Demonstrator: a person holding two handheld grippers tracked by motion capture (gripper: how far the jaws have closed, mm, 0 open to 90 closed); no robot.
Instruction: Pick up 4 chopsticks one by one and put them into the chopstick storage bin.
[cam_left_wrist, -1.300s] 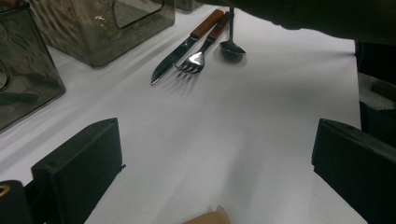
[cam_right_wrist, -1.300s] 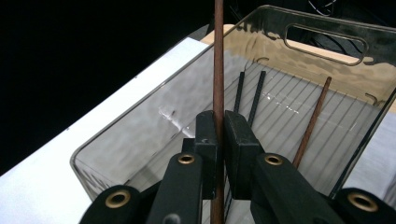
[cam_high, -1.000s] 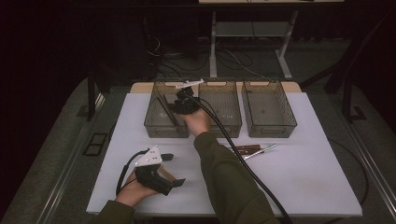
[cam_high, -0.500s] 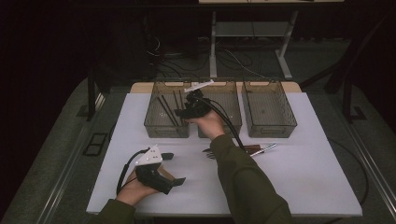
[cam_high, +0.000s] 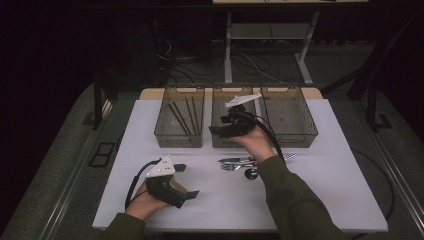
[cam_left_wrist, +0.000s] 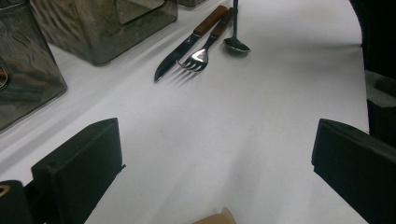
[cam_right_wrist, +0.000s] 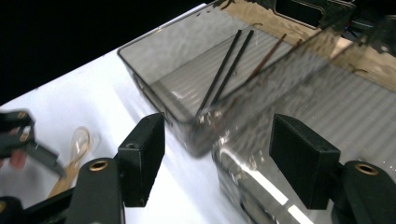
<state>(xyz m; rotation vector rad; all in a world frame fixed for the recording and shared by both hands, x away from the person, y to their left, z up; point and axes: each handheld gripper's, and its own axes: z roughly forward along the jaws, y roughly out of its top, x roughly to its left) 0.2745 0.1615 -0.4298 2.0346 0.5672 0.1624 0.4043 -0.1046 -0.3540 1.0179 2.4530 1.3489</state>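
Two chopstick pairs (cam_right_wrist: 224, 70) in left bin (cam_right_wrist: 154, 60), just beyond spread, empty right claw (cam_right_wrist: 217, 158)

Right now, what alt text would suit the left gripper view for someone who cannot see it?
Two open black jaws frame a white table. Ahead lie a wooden-handled knife, a fork and a spoon side by side, with smoky clear bins at upper left.

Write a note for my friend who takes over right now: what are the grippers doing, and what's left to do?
Left gripper: open, empty, resting near the table's front edge.
Right gripper: open, empty, held above the smoky clear plastic bins.
Thin dark chopsticks lie in the left bin.
Wooden-handled knife, wooden-handled fork and small metal spoon lie together on the white table.
Probably left: binning those three.
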